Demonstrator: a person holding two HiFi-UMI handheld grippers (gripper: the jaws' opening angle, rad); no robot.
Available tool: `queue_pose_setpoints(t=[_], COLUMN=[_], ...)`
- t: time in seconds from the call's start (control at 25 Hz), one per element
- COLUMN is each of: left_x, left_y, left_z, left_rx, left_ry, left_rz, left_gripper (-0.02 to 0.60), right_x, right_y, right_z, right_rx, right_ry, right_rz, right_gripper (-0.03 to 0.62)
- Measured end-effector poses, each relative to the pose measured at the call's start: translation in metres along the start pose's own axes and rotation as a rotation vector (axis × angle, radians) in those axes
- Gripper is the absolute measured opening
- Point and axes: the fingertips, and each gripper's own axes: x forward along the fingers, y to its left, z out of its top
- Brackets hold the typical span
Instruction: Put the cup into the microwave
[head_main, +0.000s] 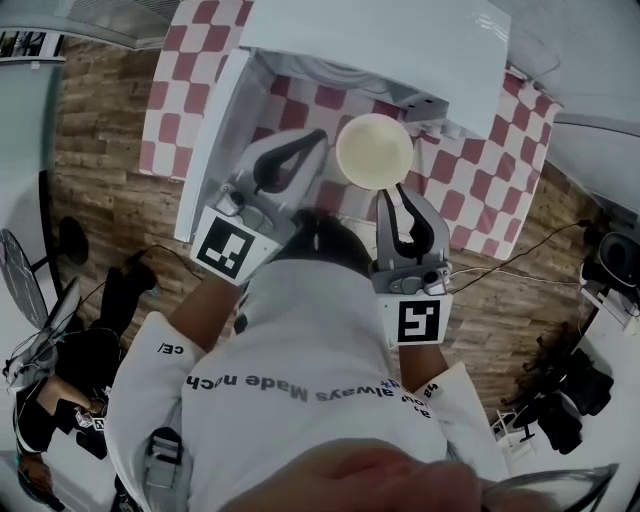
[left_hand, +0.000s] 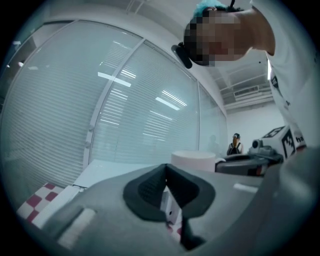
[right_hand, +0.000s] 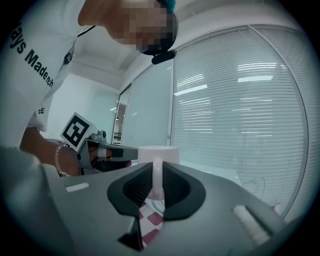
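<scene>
A cream-white cup (head_main: 373, 149) hangs above the red-and-white checkered table, in front of the white microwave (head_main: 400, 50). My right gripper (head_main: 396, 192) is shut on the cup's handle; in the right gripper view the handle (right_hand: 157, 181) stands upright between the dark pads, with the cup body (right_hand: 158, 154) just beyond. My left gripper (head_main: 317, 139) is just left of the cup, shut with nothing between its pads. In the left gripper view the cup (left_hand: 194, 160) shows to the right of the jaws, apart from them, with the right gripper (left_hand: 248, 163) beside it.
A white panel (head_main: 212, 140), seemingly the microwave's open door, runs along the left of my left gripper. The checkered cloth (head_main: 480, 190) covers the table over a wooden floor. A cable (head_main: 530, 255) trails at the right. Glass walls with blinds (right_hand: 240, 110) surround the room.
</scene>
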Motion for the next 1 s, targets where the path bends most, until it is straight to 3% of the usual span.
queue_pose_setpoints(t=[0.72,1.0], left_x=[0.02,0.031], left_y=[0.055,0.076], left_z=[-0.093,-0.118], left_rx=[-0.044,-0.024], left_ry=[0.064,0.071], left_rz=[0.081,0.097], left_gripper=[0.005,0.005], right_x=[0.052,0.076], right_y=[-0.01,-0.017], right_z=[-0.094,-0.119], right_rx=[0.025,0.03], right_ry=[0.057,0.067], right_rz=[-0.027,-0.039], right_gripper=[0.038,0.038])
